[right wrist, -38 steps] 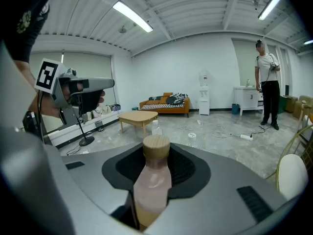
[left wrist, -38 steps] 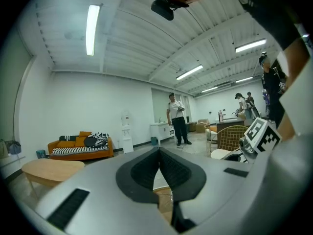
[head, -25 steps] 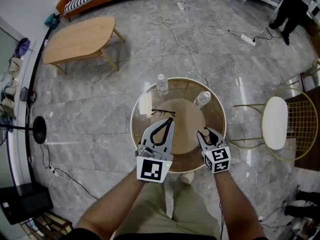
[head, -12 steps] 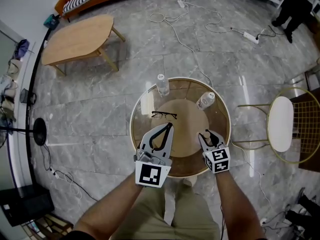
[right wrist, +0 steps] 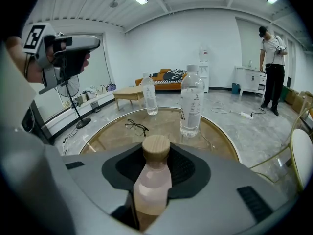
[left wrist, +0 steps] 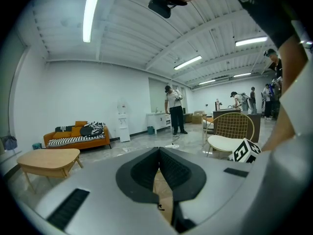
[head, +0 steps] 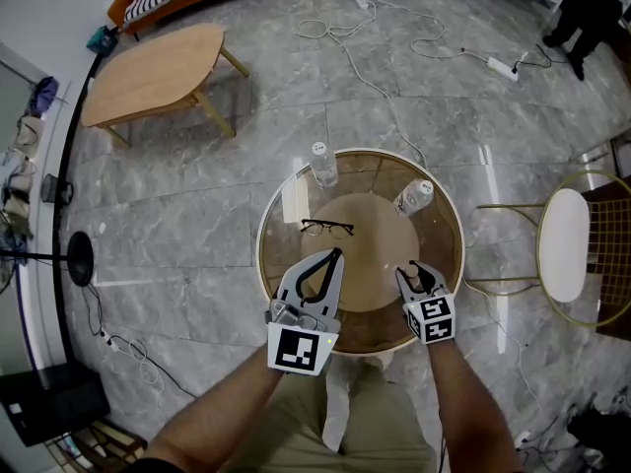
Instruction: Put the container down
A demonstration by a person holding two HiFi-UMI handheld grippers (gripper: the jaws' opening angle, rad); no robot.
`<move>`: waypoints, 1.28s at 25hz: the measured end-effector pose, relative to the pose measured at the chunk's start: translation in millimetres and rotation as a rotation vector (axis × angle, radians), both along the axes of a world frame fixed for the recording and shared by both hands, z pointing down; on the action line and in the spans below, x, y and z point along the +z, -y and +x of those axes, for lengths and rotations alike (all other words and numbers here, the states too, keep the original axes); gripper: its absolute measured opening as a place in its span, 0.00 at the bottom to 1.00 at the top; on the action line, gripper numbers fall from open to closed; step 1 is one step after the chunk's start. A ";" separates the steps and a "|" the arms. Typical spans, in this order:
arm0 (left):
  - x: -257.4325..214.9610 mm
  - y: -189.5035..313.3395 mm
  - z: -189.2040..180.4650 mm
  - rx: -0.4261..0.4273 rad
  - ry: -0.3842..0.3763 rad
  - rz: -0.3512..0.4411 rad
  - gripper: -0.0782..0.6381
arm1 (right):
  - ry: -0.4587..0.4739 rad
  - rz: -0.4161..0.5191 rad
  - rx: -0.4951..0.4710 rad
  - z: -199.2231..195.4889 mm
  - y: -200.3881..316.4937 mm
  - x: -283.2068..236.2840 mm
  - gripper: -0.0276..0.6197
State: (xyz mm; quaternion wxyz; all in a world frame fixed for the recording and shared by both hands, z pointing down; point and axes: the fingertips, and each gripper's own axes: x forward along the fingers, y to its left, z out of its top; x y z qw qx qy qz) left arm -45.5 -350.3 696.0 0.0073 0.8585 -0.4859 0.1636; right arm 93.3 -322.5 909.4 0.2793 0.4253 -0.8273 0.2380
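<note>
One container held over the round table, two grippers.
The right gripper point(right wrist: 157, 166) closes its jaws on the one pink container point(right wrist: 152, 182) with a wooden cap, above the near part of the table point(head: 279, 264). The left gripper point(left wrist: 159, 153) has its jaws together and holds nothing. On the table stand two water bottles point(right wrist: 149, 95) point(right wrist: 191, 102), and one pair of glasses point(right wrist: 136, 127) lies there.

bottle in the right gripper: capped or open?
Capped. A round wooden lid sits flush on the neck of the pink bottle, which is clamped between the jaws of the right gripper.
</note>
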 end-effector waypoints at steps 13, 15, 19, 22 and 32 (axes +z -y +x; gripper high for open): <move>16.9 13.6 -7.1 0.011 0.015 0.002 0.13 | -0.023 -0.008 0.013 -2.0 13.9 34.5 0.27; 20.1 12.4 -10.1 0.008 0.014 -0.005 0.13 | -0.022 -0.013 0.032 -1.6 13.3 39.0 0.27; 22.2 12.3 -8.0 0.024 0.008 -0.012 0.13 | -0.023 -0.002 0.031 -1.4 15.2 42.3 0.27; 23.8 12.2 -7.7 0.030 0.005 -0.011 0.13 | -0.024 0.010 0.021 -4.0 16.2 42.5 0.27; 6.9 8.6 -8.4 0.027 0.009 0.005 0.13 | -0.111 -0.004 -0.031 -9.3 -0.8 43.8 0.27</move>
